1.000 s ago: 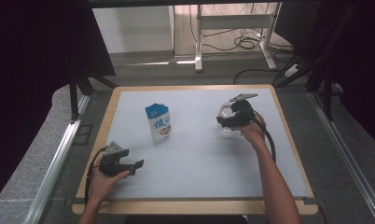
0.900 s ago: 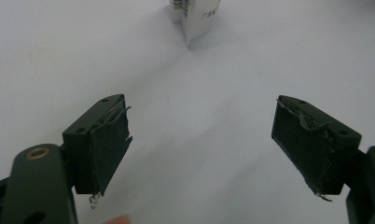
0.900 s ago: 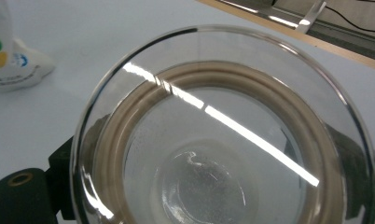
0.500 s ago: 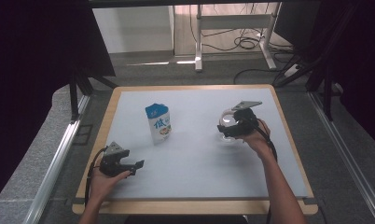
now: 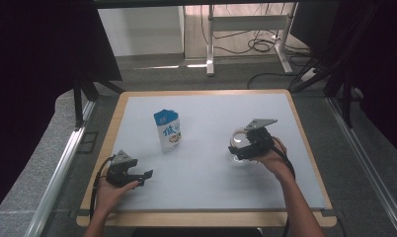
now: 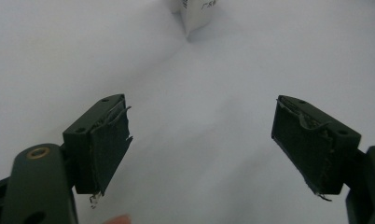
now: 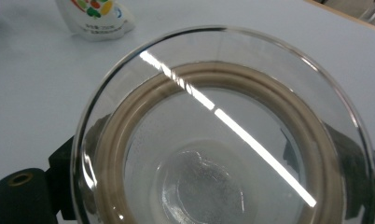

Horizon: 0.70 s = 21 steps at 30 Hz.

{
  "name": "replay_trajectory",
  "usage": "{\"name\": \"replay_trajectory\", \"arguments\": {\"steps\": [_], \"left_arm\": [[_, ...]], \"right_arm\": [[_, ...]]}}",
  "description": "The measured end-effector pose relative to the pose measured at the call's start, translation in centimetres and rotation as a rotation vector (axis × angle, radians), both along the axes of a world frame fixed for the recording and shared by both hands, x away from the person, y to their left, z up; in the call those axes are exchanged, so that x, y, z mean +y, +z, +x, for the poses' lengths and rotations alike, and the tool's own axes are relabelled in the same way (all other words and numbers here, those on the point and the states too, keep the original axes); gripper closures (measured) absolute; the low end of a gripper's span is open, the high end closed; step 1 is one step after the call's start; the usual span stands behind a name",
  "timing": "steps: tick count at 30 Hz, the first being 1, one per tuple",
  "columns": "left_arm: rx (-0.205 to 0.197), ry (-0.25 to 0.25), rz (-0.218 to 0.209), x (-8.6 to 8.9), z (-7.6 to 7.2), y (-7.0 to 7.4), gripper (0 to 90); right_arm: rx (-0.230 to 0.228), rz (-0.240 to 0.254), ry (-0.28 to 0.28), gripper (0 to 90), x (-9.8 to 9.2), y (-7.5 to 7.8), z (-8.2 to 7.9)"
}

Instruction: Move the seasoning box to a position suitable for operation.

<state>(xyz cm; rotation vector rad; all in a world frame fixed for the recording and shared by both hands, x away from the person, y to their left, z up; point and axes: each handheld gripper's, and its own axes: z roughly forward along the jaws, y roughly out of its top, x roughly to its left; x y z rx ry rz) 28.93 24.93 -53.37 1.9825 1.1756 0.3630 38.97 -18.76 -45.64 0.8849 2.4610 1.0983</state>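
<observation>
Gripped glass jar (image 5: 239, 142) upright in right gripper (image 5: 247, 146), carton (image 5: 167, 131) well left; left gripper (image 5: 137, 176) wide open, empty, near carton.

Glossy clear glass lid (image 7: 223, 135), matt white tabletop (image 5: 206, 163)

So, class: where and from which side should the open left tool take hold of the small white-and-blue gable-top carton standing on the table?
Grip the small white-and-blue gable-top carton across its flat side walls at mid-height, coming in level from the near side, where the left tool rests. The carton stands upright, and its pinched top ridge would likely be a poor hold.
</observation>
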Motion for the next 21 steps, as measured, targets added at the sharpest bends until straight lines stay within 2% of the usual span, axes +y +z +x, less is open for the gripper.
{"name": "replay_trajectory", "arguments": {"steps": [11, 18, 21], "left_arm": [[0.008, -0.001, 0.002, -0.1, 0.0, -0.1, 18.9], [0.009, 0.001, 0.001, 0.0, -0.1, -0.3, 19.8], [0.01, 0.006, -0.003, 0.2, -0.2, -0.3, 19.8]], "right_arm": [[0.033, -0.02, 0.061, 11.3, 0.7, -0.9, -1.9], [0.045, -0.036, 0.068, 11.2, 1.2, -1.7, -1.9], [0.051, -0.057, 0.073, 11.2, 1.5, -2.0, -1.8]]}}
